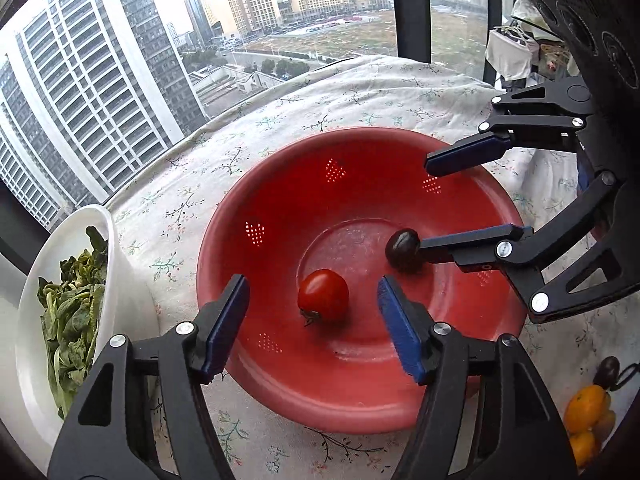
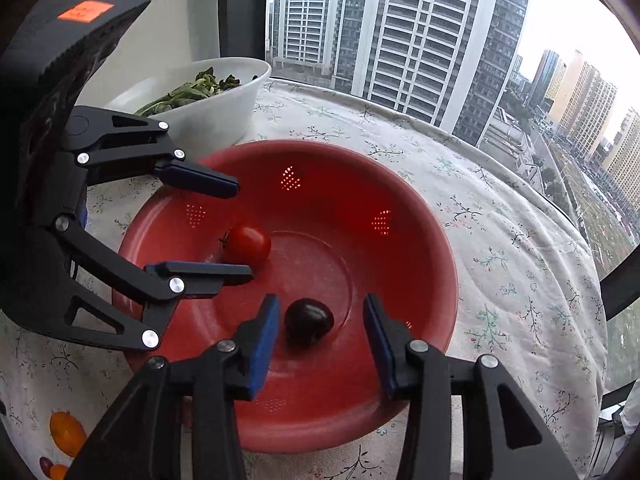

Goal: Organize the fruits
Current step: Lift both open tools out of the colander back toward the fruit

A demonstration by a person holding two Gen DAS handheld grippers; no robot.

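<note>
A red colander bowl (image 1: 280, 184) sits on a table with a white flowered cloth (image 1: 360, 92) by a big window. Two small tomatoes lie on the flat bottom of the bowl.

The left gripper (image 1: 314, 292) hangs over the near side of the bowl with its jaws apart. The red cherry tomato (image 1: 323, 296) lies between its blue pads (image 1: 400, 336), but neither pad touches it. The tomato rests on the bowl floor with its green stem end turned toward the camera.

The right gripper (image 2: 320, 320) reaches into the bowl from the other side, and its jaws are apart too. The dark purple cherry tomato (image 2: 309, 319) lies between its fingers, close to the left one. In the right wrist view there is a thin gap on that side and a wide gap on the other. The dark tomato rests on the bowl floor as well, near the red one but not touching it.

A white bowl (image 2: 224, 108) full of green leaves (image 1: 72, 312) stands just beside the red bowl. A few yellow tomatoes (image 1: 586, 408) and one more dark tomato (image 1: 607, 369) lie on the cloth near the bowl.
</note>
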